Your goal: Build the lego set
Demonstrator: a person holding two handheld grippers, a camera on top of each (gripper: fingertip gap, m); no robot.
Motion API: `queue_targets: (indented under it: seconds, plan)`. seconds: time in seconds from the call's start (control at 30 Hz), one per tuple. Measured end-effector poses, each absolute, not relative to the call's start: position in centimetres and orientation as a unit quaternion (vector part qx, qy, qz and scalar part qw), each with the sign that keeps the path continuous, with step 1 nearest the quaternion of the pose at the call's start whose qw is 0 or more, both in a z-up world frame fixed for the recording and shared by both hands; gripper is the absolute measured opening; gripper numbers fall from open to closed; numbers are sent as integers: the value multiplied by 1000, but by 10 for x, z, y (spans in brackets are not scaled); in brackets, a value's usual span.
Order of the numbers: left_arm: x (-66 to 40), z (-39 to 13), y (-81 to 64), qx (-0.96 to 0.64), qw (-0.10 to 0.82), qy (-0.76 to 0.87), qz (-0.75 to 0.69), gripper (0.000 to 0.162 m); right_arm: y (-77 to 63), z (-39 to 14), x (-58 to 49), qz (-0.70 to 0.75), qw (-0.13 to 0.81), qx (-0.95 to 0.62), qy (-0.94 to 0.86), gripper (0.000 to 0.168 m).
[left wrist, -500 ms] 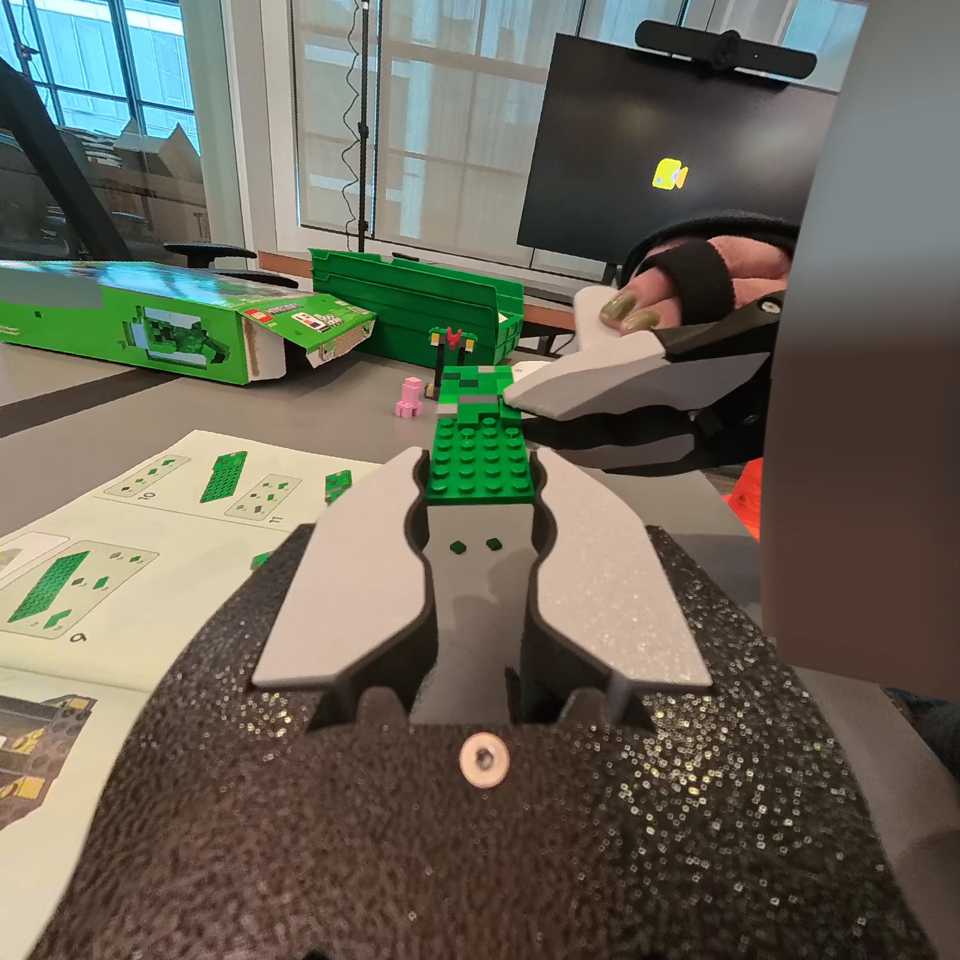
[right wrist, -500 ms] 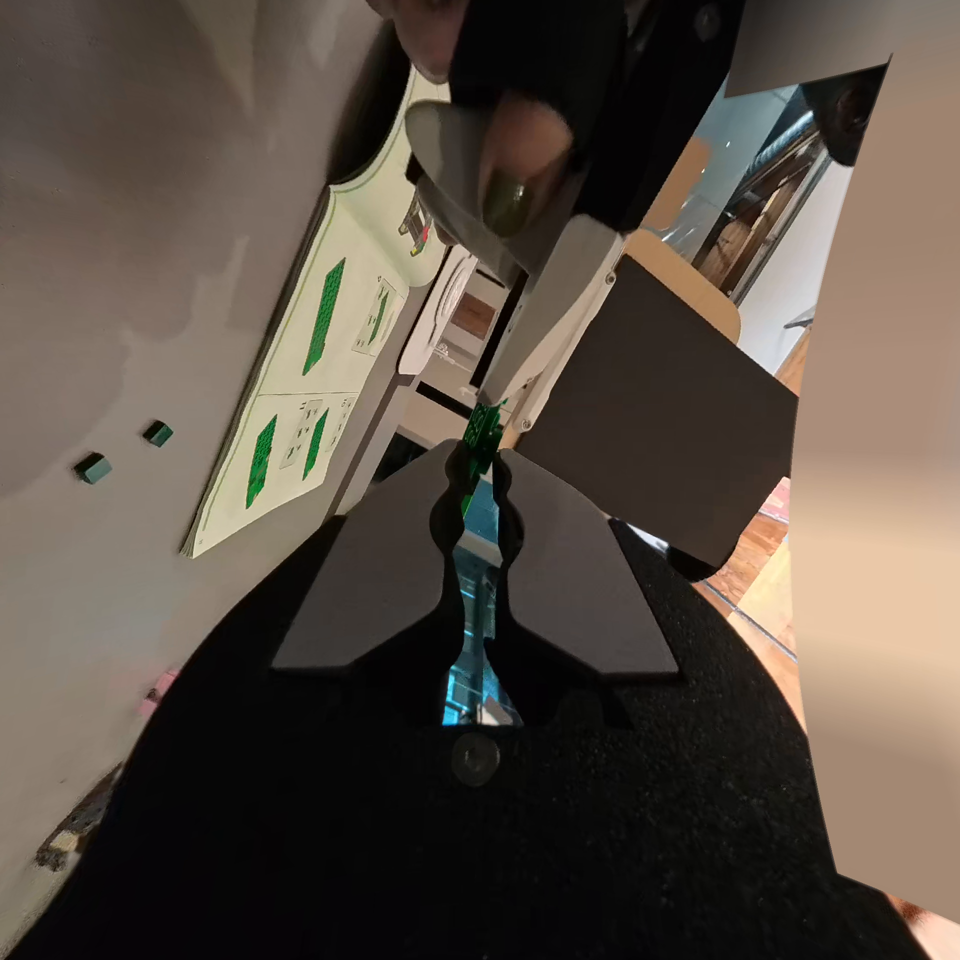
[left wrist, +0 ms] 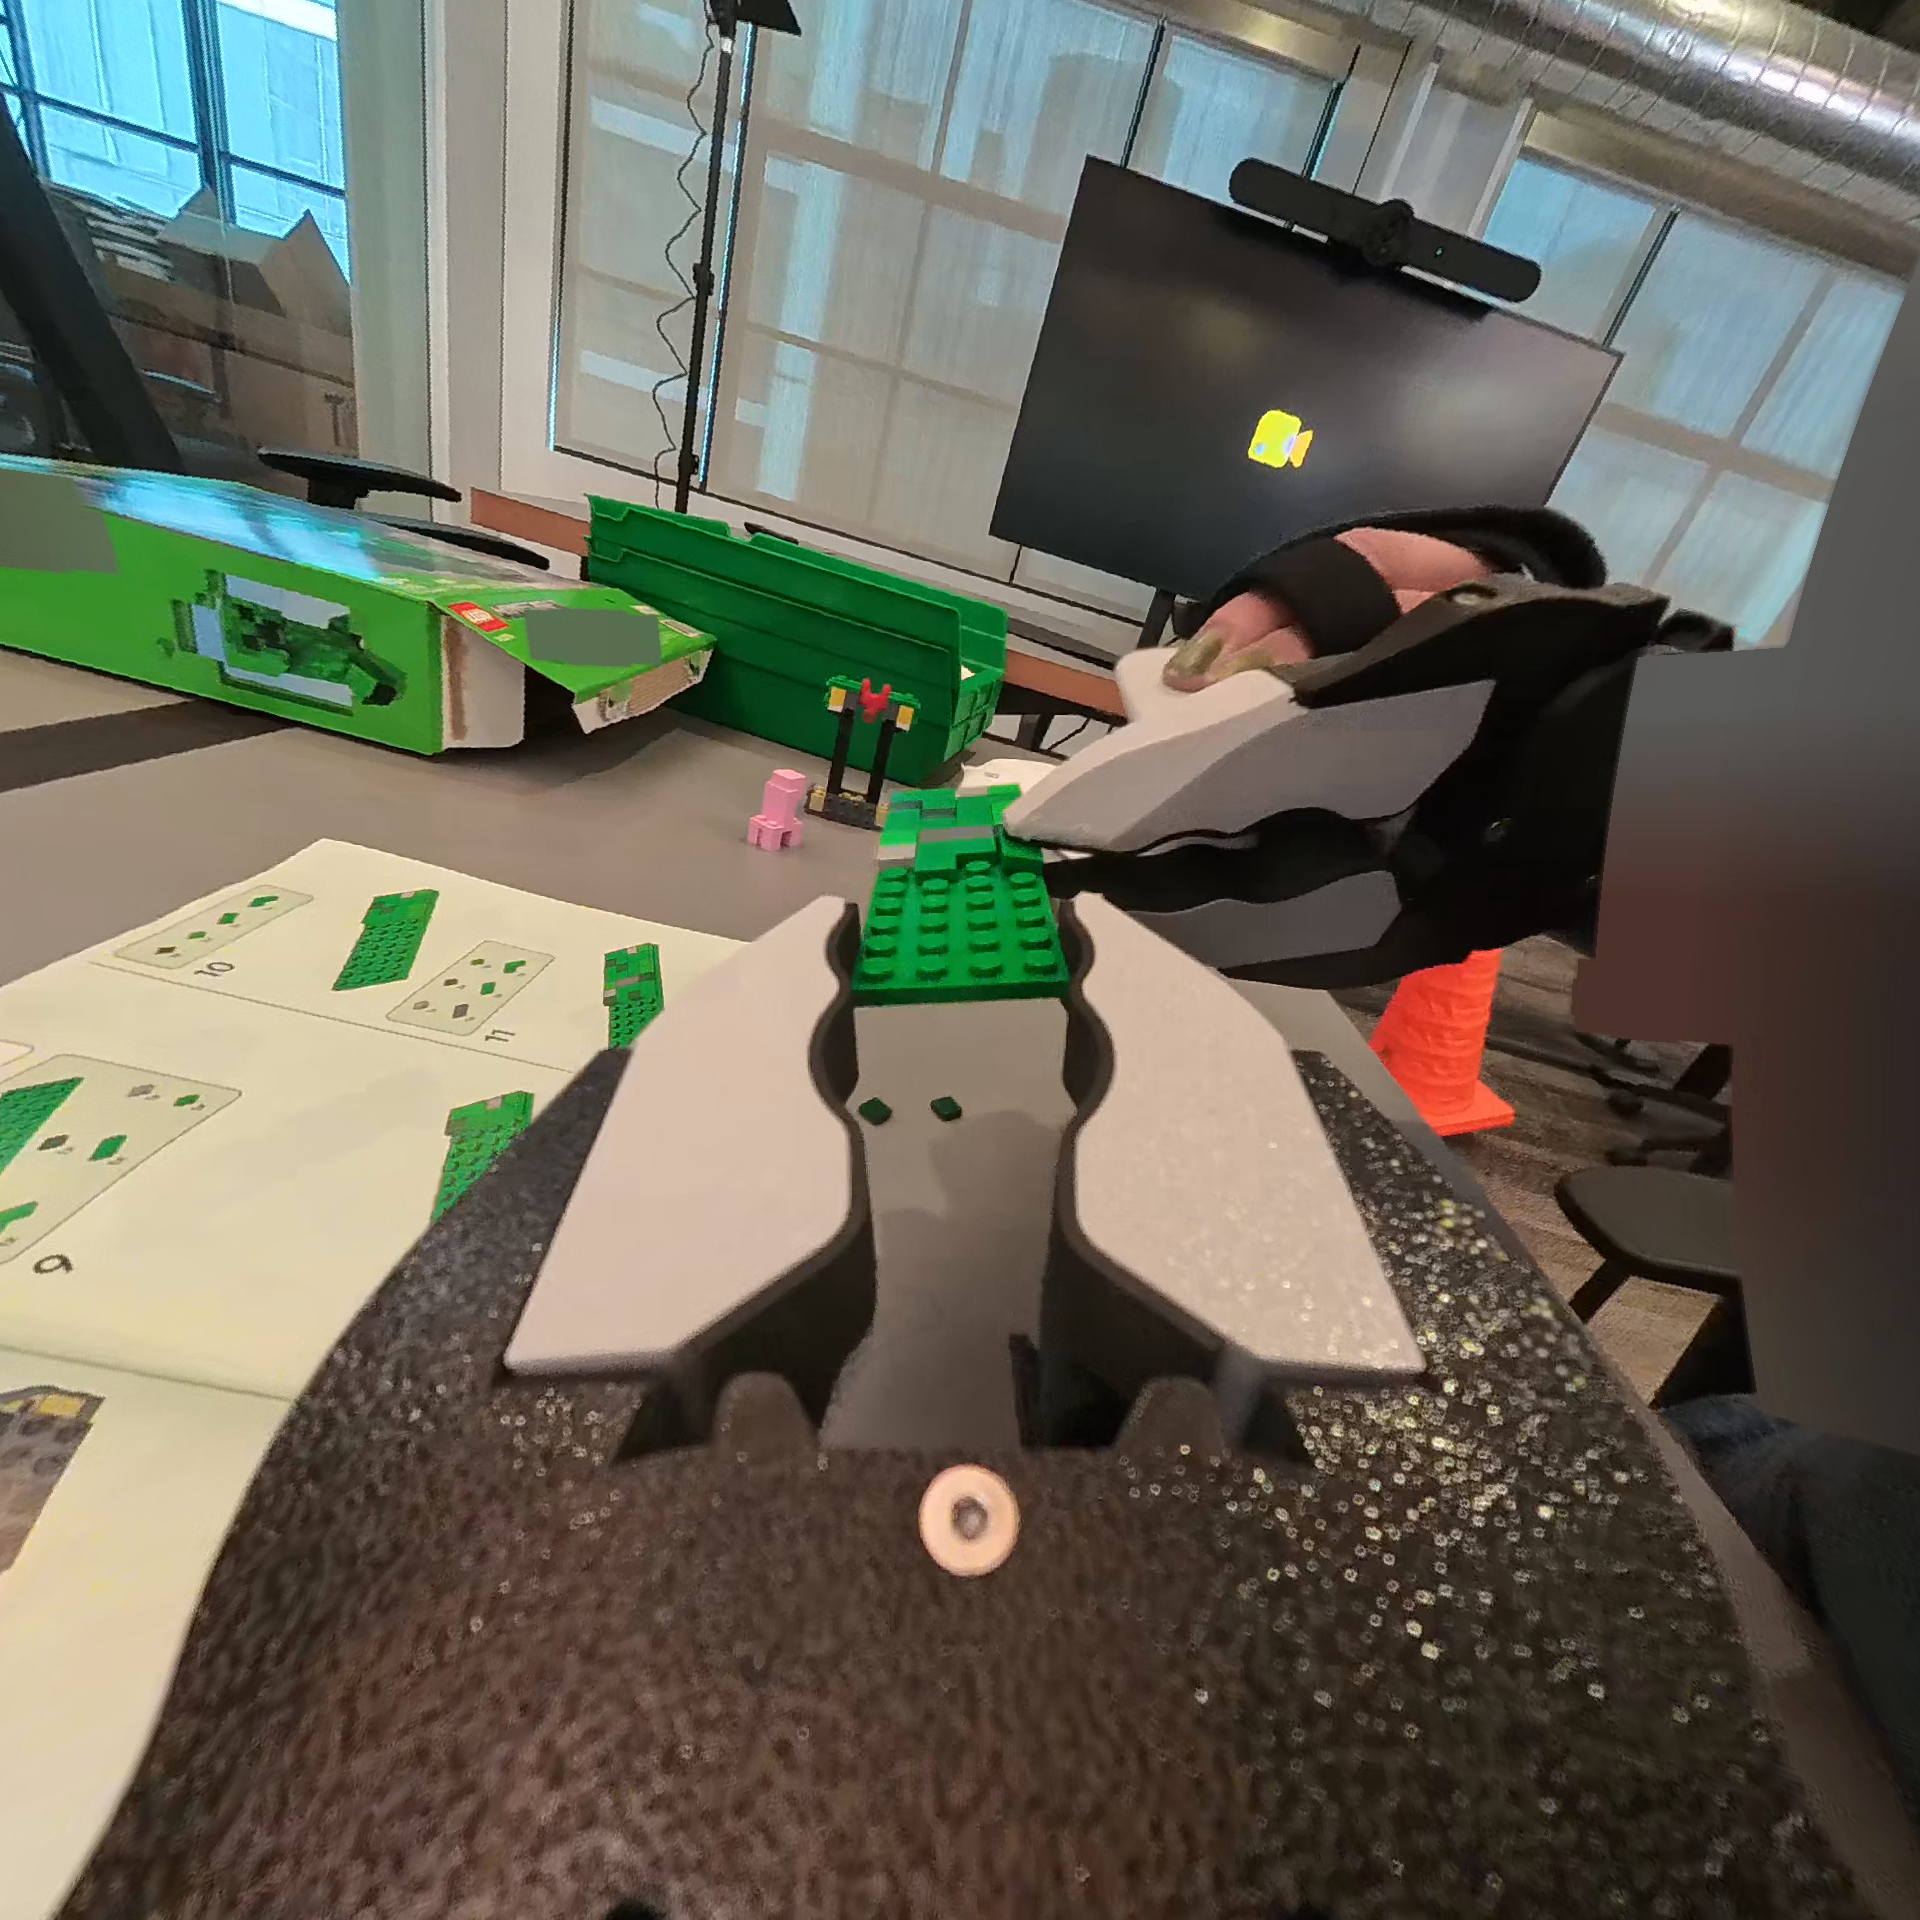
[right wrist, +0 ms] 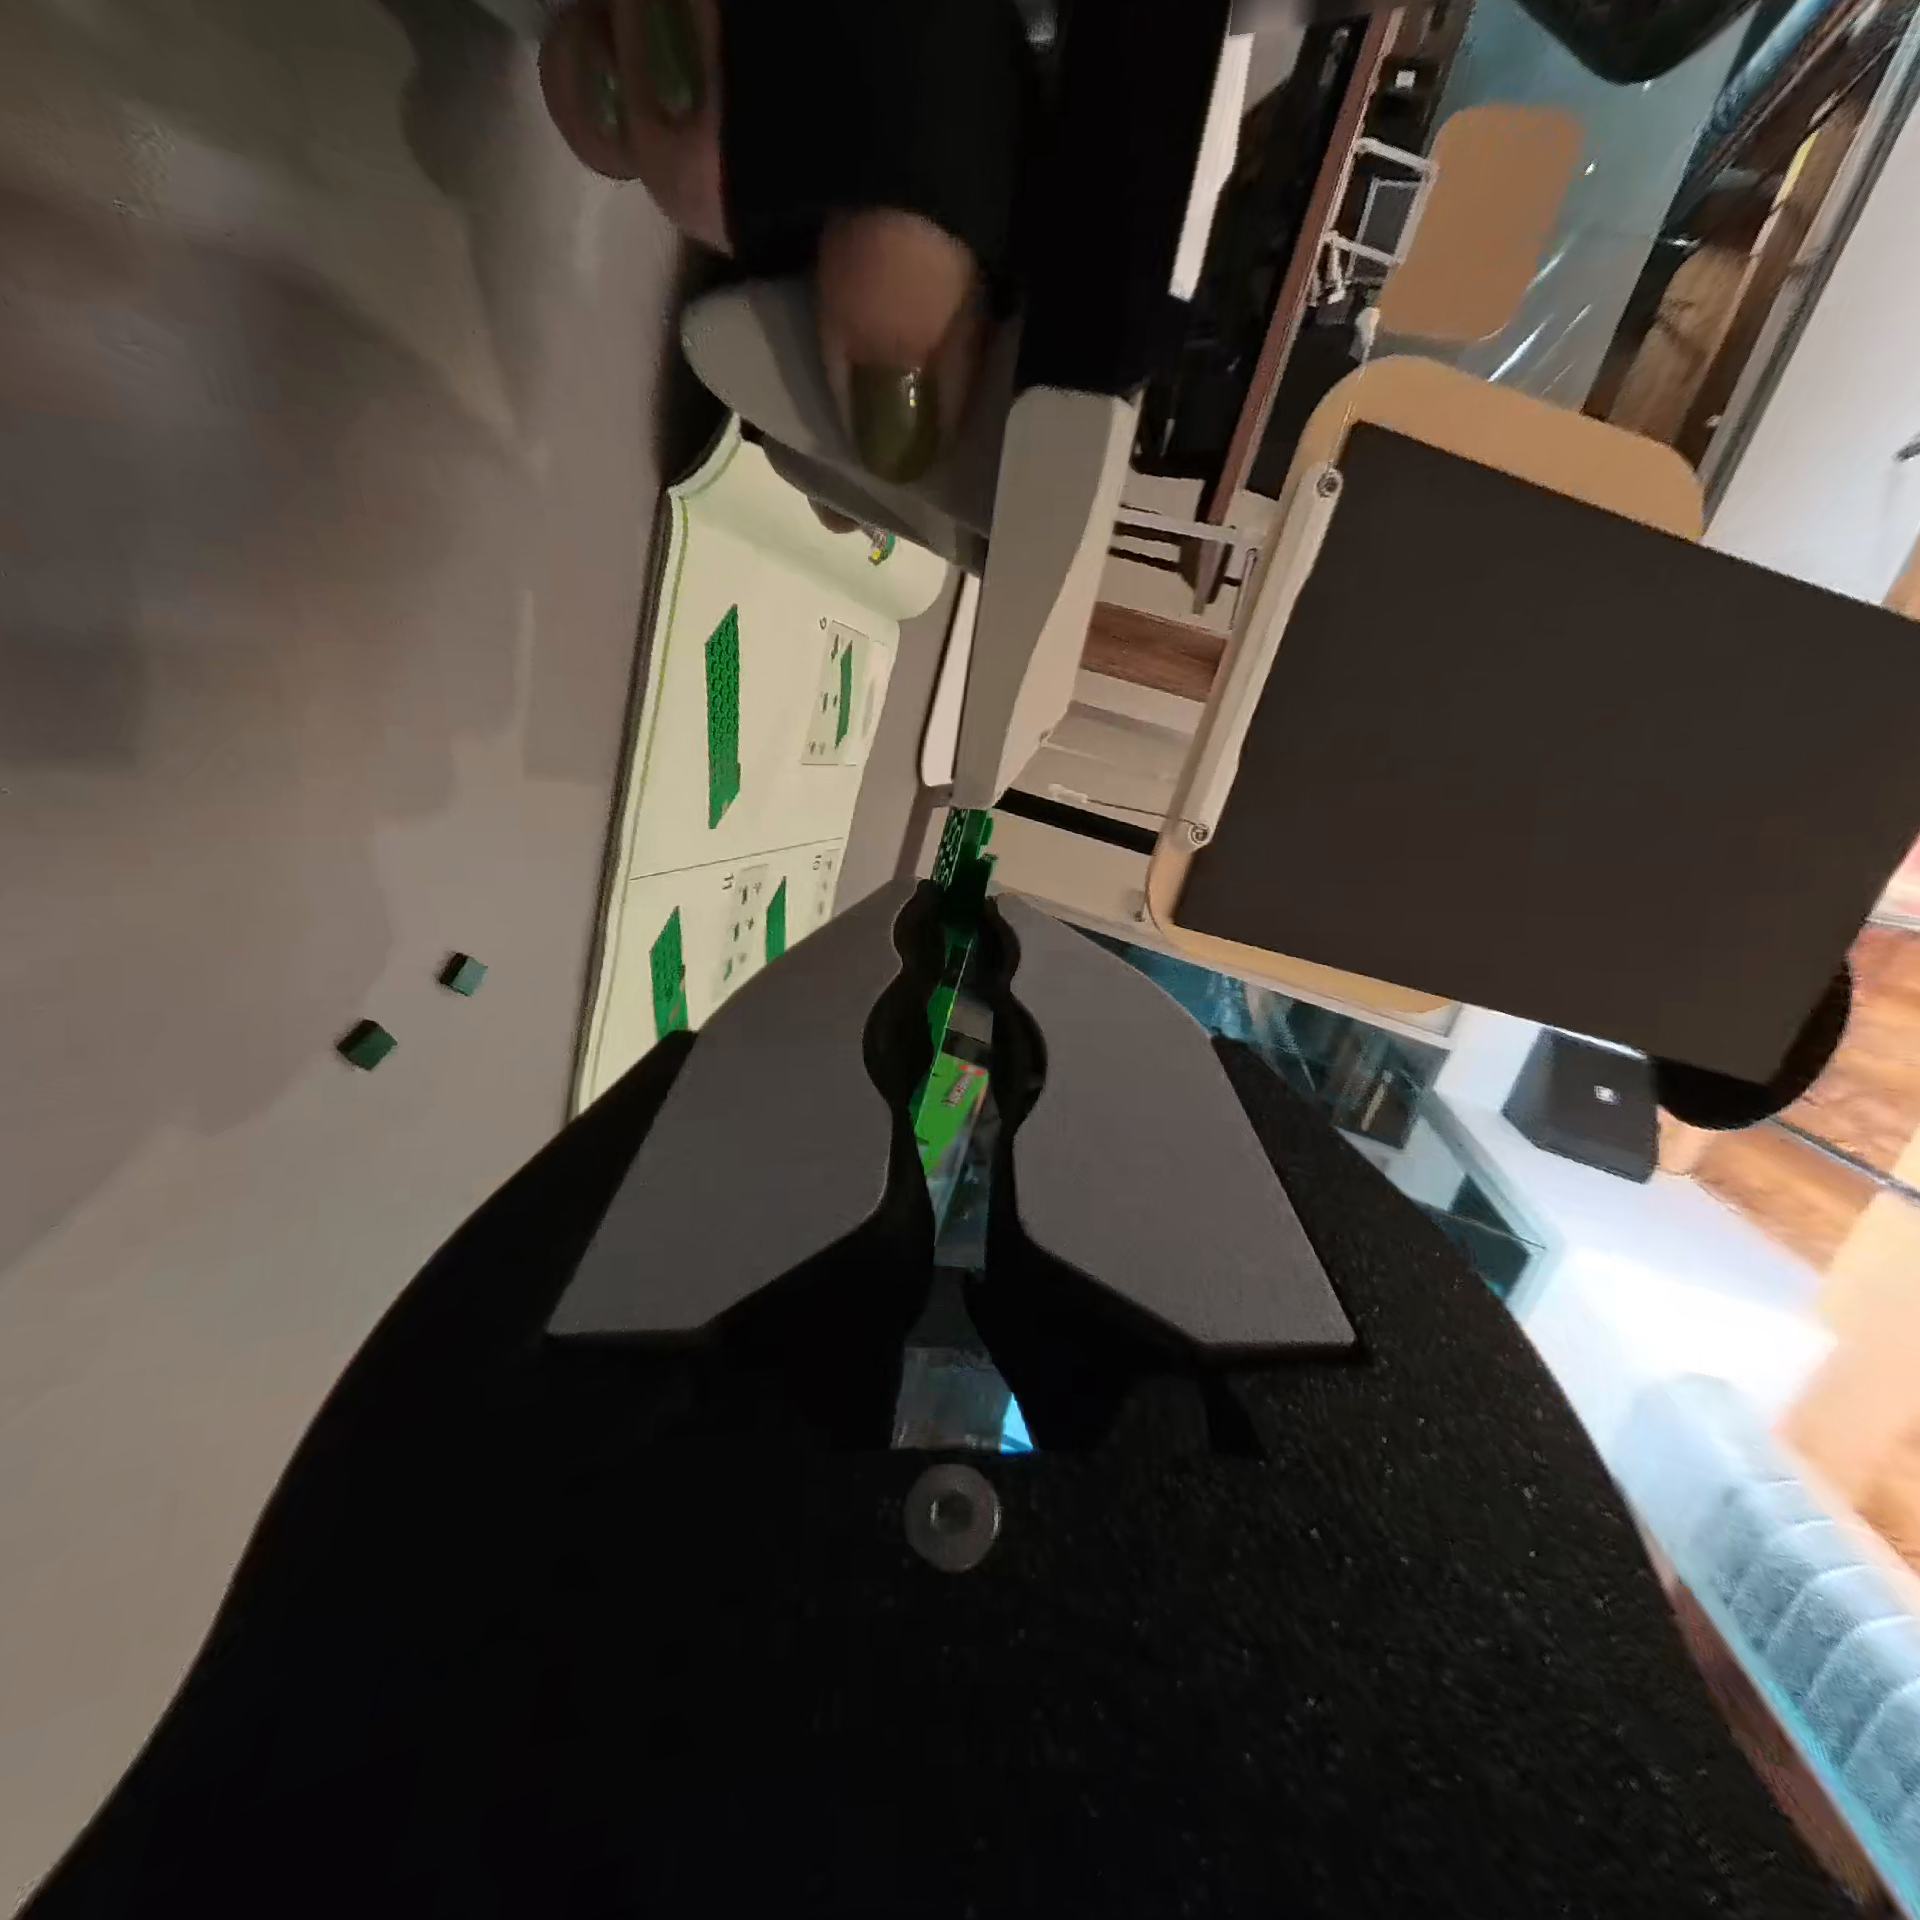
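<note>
Grey table (left wrist: pixel 312 821); both grippers seemingly clamp green plate (left wrist: pixel 961 940) edges

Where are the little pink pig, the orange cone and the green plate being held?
pink pig (left wrist: pixel 777 812), left wrist view, its body
orange cone (left wrist: pixel 1437 1023), left wrist view, its side
green plate (left wrist: pixel 961 935), left wrist view, studded top

right gripper (right wrist: pixel 954 914) | slid further along green plate (left wrist: pixel 961 940) | both grips unchanged

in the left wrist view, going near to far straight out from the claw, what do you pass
left claw → two small dark green pieces on the table → green plate held between its fingertips → pink figure → green bin → dark screen
</note>
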State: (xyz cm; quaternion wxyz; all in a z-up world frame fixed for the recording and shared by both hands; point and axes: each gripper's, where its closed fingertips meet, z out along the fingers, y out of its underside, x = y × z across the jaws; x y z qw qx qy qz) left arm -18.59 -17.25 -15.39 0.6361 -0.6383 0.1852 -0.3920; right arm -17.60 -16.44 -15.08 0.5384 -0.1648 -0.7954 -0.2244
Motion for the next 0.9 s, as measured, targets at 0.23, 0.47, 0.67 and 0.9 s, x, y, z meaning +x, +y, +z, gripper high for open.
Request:
queue_targets:
  seconds: [0.23, 0.47, 0.67, 0.9]
  plan:
    - [-186, -156, -171, -645, 630, 181, -392, 36, -163, -154, -176, -211, 527, -182, -803, 8]
    - [-186, -155, -171, -644, 631, 182, -392, 36, -164, -154, -177, -244, 547, -158, -785, 8]
    - [-184, -157, -171, -647, 623, 186, -399, 36, -164, -153, -176, -246, 526, -150, -800, 7]
    - [-182, -157, -172, -645, 609, 187, -422, 36, -165, -155, -173, -180, 482, -198, -834, 7]
